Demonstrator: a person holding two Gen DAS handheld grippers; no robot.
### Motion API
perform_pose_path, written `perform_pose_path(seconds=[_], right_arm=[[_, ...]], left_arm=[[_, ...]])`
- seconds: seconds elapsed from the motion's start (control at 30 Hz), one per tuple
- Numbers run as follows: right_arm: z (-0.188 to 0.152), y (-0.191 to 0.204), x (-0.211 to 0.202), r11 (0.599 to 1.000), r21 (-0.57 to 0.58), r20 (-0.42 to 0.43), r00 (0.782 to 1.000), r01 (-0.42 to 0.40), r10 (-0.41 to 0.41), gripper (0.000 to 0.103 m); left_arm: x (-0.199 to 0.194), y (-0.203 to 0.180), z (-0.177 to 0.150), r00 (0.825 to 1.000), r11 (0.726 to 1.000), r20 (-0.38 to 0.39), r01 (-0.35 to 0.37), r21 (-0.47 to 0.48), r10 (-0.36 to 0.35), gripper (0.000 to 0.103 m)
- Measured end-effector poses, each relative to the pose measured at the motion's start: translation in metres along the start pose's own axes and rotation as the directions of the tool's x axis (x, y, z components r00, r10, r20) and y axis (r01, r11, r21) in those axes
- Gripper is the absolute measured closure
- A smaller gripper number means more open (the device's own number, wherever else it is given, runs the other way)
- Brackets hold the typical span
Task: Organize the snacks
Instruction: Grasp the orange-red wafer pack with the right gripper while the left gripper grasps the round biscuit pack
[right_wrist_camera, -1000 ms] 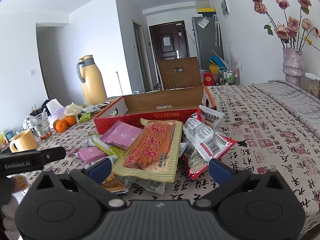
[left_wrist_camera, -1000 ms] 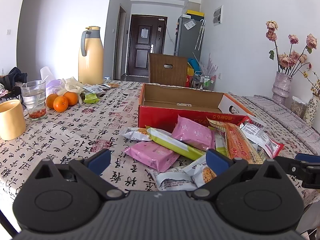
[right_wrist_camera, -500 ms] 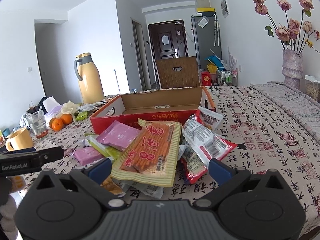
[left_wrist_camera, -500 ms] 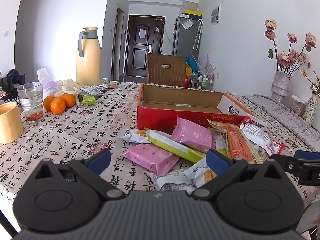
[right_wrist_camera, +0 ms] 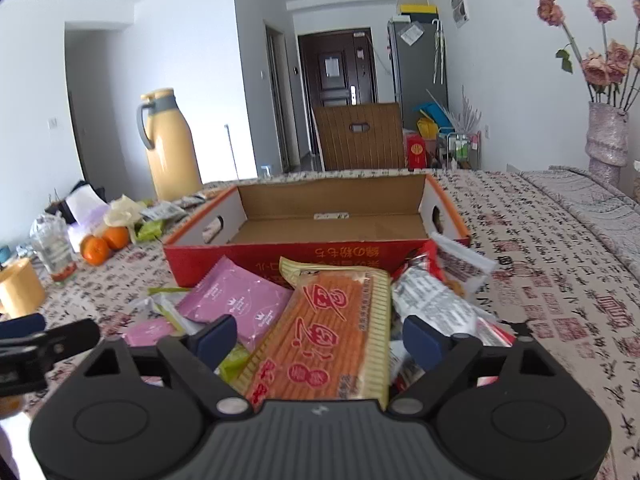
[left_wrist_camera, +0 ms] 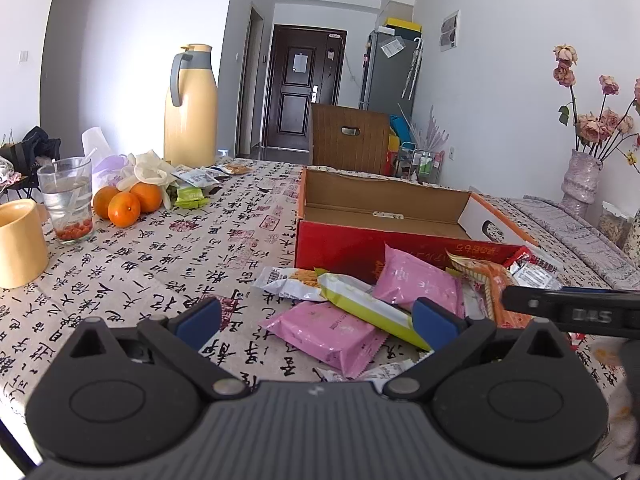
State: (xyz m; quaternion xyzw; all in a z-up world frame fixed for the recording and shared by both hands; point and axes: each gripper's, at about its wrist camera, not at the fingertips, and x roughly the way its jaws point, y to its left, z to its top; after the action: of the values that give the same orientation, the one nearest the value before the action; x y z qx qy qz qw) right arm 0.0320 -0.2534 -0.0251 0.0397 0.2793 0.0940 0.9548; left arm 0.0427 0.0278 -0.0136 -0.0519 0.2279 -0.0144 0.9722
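Observation:
A pile of snack packets lies in front of an open red cardboard box (left_wrist_camera: 384, 216) (right_wrist_camera: 332, 216), which looks bare inside. My left gripper (left_wrist_camera: 316, 322) is open just above a flat pink packet (left_wrist_camera: 328, 330) and a yellow-green bar (left_wrist_camera: 372, 310). My right gripper (right_wrist_camera: 320, 338) is open and straddles a large orange biscuit pack (right_wrist_camera: 336, 332), close above it. A second pink packet (right_wrist_camera: 236, 300) lies to its left, and white-red packets (right_wrist_camera: 436, 308) to its right. I cannot tell whether the pads touch anything.
On the left stand a yellow mug (left_wrist_camera: 18, 244), a glass (left_wrist_camera: 68, 200), oranges (left_wrist_camera: 124, 208), more packets (left_wrist_camera: 192, 196) and a tall yellow thermos (left_wrist_camera: 192, 108). A vase of dried roses (left_wrist_camera: 580, 176) stands at the far right. A chair back (left_wrist_camera: 348, 144) rises behind the table.
Both grippers have moved forward and down toward the snack pile. The right gripper has closed in over the orange biscuit pack, and its jaws are narrower. Nothing has been picked up.

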Motion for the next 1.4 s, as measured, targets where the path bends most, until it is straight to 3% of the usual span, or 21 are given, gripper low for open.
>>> perform_pose_path(seconds=[0.13, 0.53, 0.77, 0.8, 0.93, 1.07, 1.1, 1.13, 1.2, 1.4], right_arm=[[-0.001, 0.004, 0.024, 1.000, -0.006, -0.047, 0.999, 0.019, -0.019, 0.027], [-0.006, 0.008, 0.034, 0.999, -0.016, -0.041, 0.998, 0.035, -0.036, 0.028], [-0.007, 0.008, 0.029, 1.000, -0.017, -0.034, 0.999, -0.010, 0.009, 0.045], [-0.006, 0.007, 0.027, 0.999, -0.010, -0.035, 0.999, -0.036, 0.036, 0.059], [-0.004, 0.004, 0.022, 0.999, 0.008, -0.025, 0.998, -0.050, 0.051, 0.078], [-0.002, 0.000, 0.018, 0.998, 0.034, -0.016, 0.999, -0.044, 0.045, 0.074], [0.000, -0.001, 0.016, 0.999, 0.038, -0.009, 0.999, -0.035, 0.036, 0.064], [0.003, -0.002, 0.016, 0.999, 0.035, -0.003, 1.000, -0.022, 0.022, 0.046], [0.011, -0.003, 0.018, 1.000, 0.012, 0.002, 1.000, 0.000, 0.000, 0.031], [0.025, -0.015, 0.054, 1.000, 0.022, -0.162, 0.987, 0.011, -0.007, 0.036]], left_arm=[[0.007, 0.005, -0.001, 1.000, 1.000, -0.013, 0.006, -0.005, -0.006, 0.000], [0.023, 0.013, -0.005, 0.999, 0.999, -0.042, 0.025, -0.030, -0.027, 0.000], [0.022, 0.015, -0.006, 0.999, 0.999, -0.049, 0.019, -0.039, -0.021, 0.000], [0.022, 0.015, -0.006, 0.999, 0.999, -0.049, 0.017, -0.040, -0.019, 0.000], [0.020, 0.014, -0.005, 0.999, 0.999, -0.047, 0.017, -0.040, -0.019, 0.000], [0.018, 0.012, -0.005, 0.999, 0.999, -0.043, 0.015, -0.038, -0.017, 0.000], [0.017, 0.013, -0.005, 0.999, 0.999, -0.043, 0.014, -0.038, -0.016, 0.000], [0.017, 0.012, -0.005, 0.999, 0.999, -0.043, 0.013, -0.039, -0.015, 0.000], [0.017, 0.013, -0.005, 0.999, 0.999, -0.042, 0.012, -0.043, -0.014, 0.000], [0.015, 0.017, -0.006, 0.999, 0.998, -0.038, 0.017, -0.058, -0.019, 0.000]])
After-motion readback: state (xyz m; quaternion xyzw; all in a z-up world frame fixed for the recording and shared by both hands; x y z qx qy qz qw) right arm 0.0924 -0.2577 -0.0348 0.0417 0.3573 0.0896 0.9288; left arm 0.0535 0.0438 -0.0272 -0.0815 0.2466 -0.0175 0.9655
